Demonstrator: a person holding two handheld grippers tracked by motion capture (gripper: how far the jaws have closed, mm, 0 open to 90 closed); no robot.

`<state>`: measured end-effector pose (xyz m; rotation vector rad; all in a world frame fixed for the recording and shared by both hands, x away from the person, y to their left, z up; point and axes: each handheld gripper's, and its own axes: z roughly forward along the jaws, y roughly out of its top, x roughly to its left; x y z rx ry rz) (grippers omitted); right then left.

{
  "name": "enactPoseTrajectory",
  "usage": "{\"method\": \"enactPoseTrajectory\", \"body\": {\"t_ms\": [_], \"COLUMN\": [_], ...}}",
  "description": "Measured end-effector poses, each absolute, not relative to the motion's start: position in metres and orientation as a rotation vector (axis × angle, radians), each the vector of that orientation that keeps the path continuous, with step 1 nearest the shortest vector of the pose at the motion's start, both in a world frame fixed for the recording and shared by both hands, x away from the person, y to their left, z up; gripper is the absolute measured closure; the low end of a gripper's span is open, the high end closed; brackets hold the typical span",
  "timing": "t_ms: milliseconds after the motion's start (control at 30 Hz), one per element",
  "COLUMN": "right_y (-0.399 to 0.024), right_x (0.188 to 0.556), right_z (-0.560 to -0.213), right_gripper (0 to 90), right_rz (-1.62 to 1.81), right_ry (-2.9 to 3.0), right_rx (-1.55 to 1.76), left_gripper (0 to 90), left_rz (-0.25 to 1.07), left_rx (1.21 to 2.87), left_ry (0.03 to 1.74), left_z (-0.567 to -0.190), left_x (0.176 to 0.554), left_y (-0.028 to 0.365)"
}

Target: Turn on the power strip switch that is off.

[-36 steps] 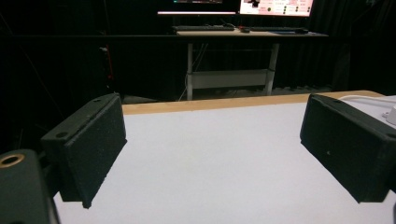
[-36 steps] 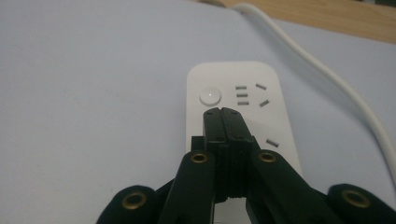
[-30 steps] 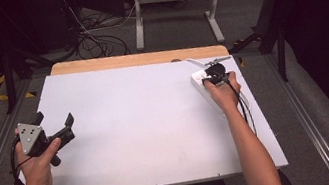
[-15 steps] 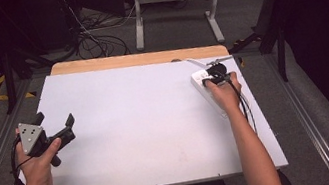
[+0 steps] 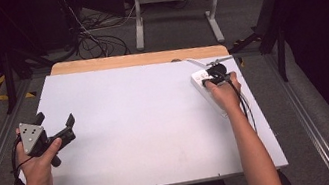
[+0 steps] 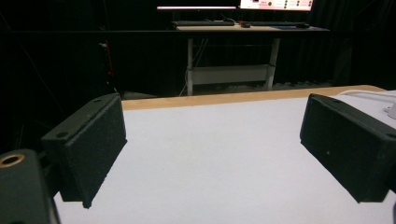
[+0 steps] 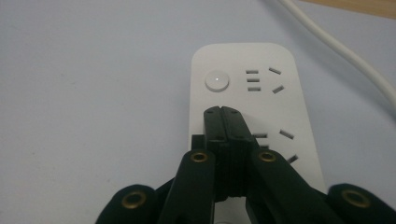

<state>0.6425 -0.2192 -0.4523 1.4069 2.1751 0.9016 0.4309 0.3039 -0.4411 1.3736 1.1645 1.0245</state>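
Toward the far right of the white table top, a white plastic power strip with a round button lies flat, its white cable trailing off toward the far edge. Over its face the right gripper is held with jaws pressed together, gripping nothing, tips just short of the button, probably to press it. Well apart, the left gripper is held above bare table, jaws wide apart, empty.

Looks like a lab or recording studio. Black curtains, floor cables, white test table. Desk with monitor behind.
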Motion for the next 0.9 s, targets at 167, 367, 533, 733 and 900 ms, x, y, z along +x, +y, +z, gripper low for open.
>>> {"method": "enactPoseTrajectory", "body": {"t_ms": [167,367,533,733,900], "right_y": [-0.2202,-0.2201,-0.2212,-0.2208,-0.2196], "right_x": [0.6431,0.6432,0.6437,0.6433,0.6426], "right_z": [-0.4529,-0.4526,-0.4527,-0.4528,-0.4528], "right_gripper": [90.0,90.0,90.0,90.0,90.0], "right_rz": [0.923,0.918,0.932,0.93,0.921], "right_ry": [2.17,2.174,2.172,2.168,2.162], "right_rx": [1.423,1.412,1.424,1.425,1.42], "left_gripper": [7.7,7.8,7.8,7.9,7.9], "left_rz": [1.025,1.022,1.02,1.019,1.015], "left_rx": [1.376,1.373,1.379,1.377,1.377], "left_ry": [1.165,1.168,1.166,1.165,1.161], "left_z": [-0.4411,-0.4414,-0.4413,-0.4411,-0.4411], "left_x": [0.4307,0.4312,0.4311,0.4313,0.4302], "left_y": [0.3039,0.3044,0.3034,0.3036,0.3033]}}
